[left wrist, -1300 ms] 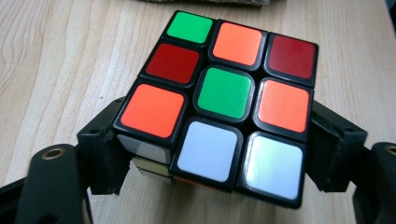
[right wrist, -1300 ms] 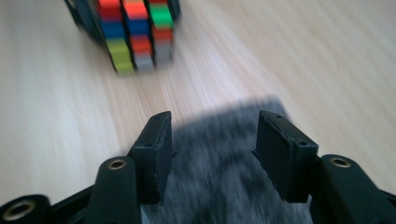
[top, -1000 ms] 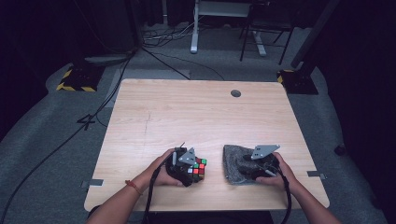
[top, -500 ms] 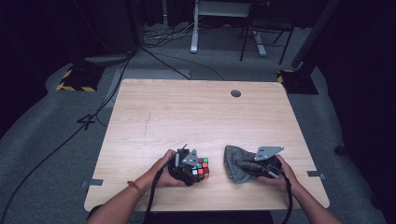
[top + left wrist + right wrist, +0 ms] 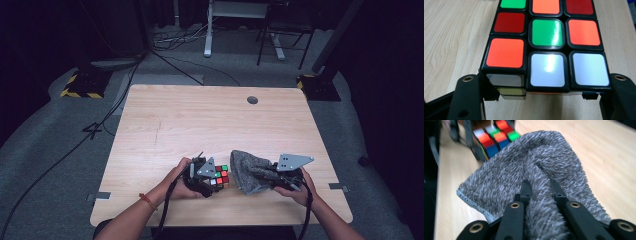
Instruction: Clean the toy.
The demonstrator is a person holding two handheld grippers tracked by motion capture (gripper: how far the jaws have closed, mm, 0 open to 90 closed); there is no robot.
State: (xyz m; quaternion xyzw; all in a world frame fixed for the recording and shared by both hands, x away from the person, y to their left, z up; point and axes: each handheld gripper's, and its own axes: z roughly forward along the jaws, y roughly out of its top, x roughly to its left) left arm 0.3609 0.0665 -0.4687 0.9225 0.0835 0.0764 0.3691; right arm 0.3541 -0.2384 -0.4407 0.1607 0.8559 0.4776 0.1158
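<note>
Cube [image 5: 220,176]: high view, lower middle of the frame, on the desk [image 5: 210,125], clamped in the left gripper [image 5: 212,180].
Cloth [image 5: 250,170]: just right of the cube, bunched and pinched by the right gripper [image 5: 267,176]; its jaws have just been closing on the cloth.
Left gripper view: cube [image 5: 549,45] spans the centre, a black jaw against each lower side, desk [image 5: 454,37] beneath.
Right gripper view: grey cloth [image 5: 531,170] squeezed between the two jaws at bottom centre; cube [image 5: 494,137] at upper left.
</note>
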